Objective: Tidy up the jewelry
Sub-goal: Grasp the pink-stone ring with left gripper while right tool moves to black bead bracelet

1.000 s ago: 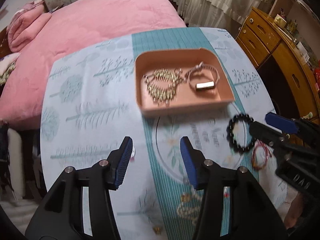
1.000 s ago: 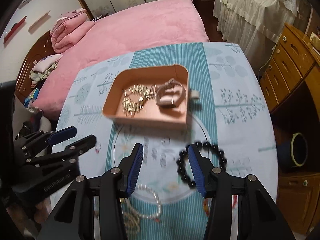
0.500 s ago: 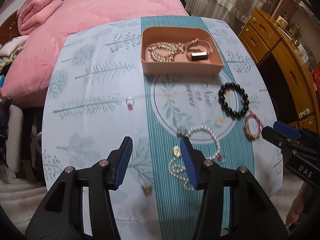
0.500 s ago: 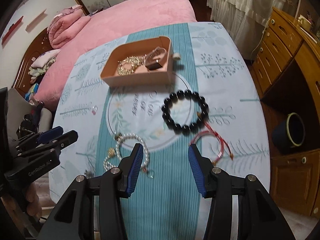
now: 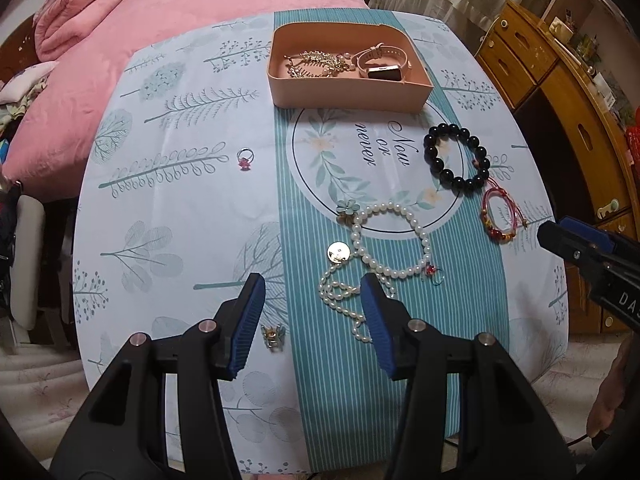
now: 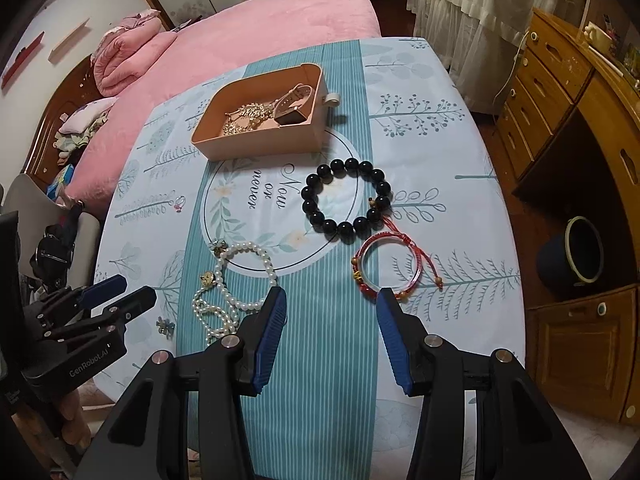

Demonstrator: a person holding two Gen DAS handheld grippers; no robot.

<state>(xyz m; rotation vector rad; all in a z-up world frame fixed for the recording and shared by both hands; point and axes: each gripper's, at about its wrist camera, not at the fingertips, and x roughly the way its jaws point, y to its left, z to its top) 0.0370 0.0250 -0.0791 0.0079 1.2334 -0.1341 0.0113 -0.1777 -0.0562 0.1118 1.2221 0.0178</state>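
A pink tray (image 5: 348, 96) (image 6: 264, 144) at the table's far side holds a gold necklace (image 5: 316, 62) and a watch (image 5: 384, 72). Loose on the cloth lie a black bead bracelet (image 5: 431, 151) (image 6: 310, 192), a red string bracelet (image 5: 498, 234) (image 6: 360, 276), a pearl necklace (image 5: 425, 240) (image 6: 272, 268), a pink-stone ring (image 5: 244, 159) (image 6: 179, 203) and a small charm (image 5: 273, 336) (image 6: 165, 326). My left gripper (image 5: 311, 284) (image 6: 134, 290) hovers open over the near edge beside the pearls. My right gripper (image 6: 331, 300) (image 5: 560, 232) hangs open just short of the red bracelet. Neither holds anything.
A pink bed (image 5: 192, 12) lies beyond the table. A wooden dresser (image 6: 568, 92) stands to the right, with a dark pot (image 6: 576, 256) on the floor beside it. The left half of the cloth (image 5: 168, 216) carries only the ring.
Both grippers have drawn back from the tray toward the table's near edge, so the pearls, the red bracelet and the charm have come into view. Jaw widths are unchanged.
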